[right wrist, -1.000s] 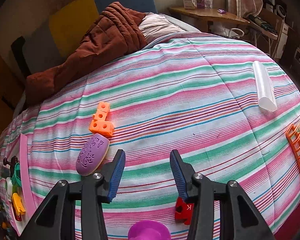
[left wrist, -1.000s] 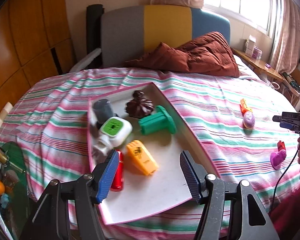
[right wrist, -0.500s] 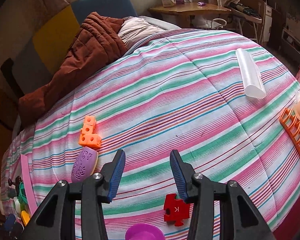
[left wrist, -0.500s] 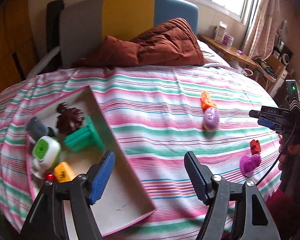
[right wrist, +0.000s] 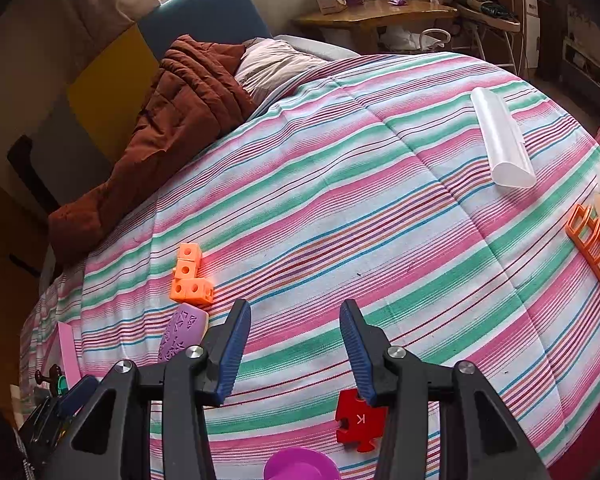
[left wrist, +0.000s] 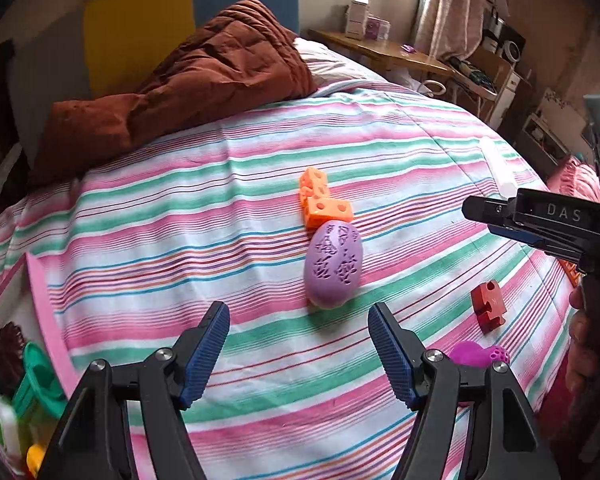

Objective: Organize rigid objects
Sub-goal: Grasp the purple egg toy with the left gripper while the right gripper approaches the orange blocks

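Note:
A purple oval toy lies on the striped bedspread, just beyond my open, empty left gripper; it also shows in the right wrist view. Orange linked cubes touch its far end and also show in the right wrist view. A red puzzle piece lies to the right, and in the right wrist view it is under my open, empty right gripper. That gripper's side shows in the left wrist view. A pink-rimmed tray with several toys is at far left.
A magenta toy lies near the bed's front edge. A clear plastic piece and an orange comb-like rack lie at the right. A brown quilt is heaped at the headboard. A wooden side table stands beyond the bed.
My left gripper has swung right, from over the tray to in front of the purple oval. My right gripper has drawn back slightly; the red puzzle piece now sits lower between its fingers.

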A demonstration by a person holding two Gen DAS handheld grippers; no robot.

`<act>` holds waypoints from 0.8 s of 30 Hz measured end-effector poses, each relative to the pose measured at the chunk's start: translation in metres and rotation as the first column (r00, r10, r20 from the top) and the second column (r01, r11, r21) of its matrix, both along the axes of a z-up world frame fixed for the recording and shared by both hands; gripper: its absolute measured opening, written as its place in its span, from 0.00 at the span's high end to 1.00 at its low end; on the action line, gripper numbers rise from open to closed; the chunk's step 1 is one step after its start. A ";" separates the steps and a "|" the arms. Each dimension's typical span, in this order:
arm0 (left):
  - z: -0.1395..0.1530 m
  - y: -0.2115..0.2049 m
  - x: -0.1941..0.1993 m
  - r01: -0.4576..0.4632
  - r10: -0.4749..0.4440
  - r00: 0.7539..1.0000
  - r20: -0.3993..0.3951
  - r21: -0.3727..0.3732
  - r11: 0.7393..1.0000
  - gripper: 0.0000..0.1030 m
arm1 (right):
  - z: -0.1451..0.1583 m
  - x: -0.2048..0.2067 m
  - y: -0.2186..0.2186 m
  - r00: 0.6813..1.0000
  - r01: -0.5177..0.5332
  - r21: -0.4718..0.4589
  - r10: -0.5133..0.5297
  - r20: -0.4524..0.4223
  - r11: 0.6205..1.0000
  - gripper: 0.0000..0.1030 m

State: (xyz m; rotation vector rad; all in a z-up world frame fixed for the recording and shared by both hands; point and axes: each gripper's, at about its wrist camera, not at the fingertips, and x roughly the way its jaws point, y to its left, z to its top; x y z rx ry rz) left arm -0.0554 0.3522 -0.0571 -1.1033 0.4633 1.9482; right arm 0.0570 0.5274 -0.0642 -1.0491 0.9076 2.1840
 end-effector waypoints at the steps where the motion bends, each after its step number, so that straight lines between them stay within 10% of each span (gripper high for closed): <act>1: -0.004 0.009 0.000 0.016 -0.016 1.000 -0.009 -0.013 1.000 0.30 | 0.000 0.001 0.000 1.000 0.003 -0.006 -0.003 -0.004 1.000 0.55; 13: -0.047 0.067 -0.018 0.076 -0.079 0.996 -0.028 -0.097 0.992 0.39 | -0.002 -0.004 -0.001 1.000 -0.007 -0.031 0.007 -0.007 0.999 0.55; 15: -0.045 0.066 -0.016 0.094 -0.097 0.994 -0.050 -0.062 0.994 0.57 | -0.002 -0.004 -0.001 1.000 -0.010 -0.035 0.009 -0.009 0.999 0.55; 24: -0.043 0.008 0.013 0.034 -0.034 0.998 -0.047 -0.007 0.999 0.57 | -0.006 -0.007 -0.002 1.000 -0.030 -0.054 0.030 0.000 0.998 0.55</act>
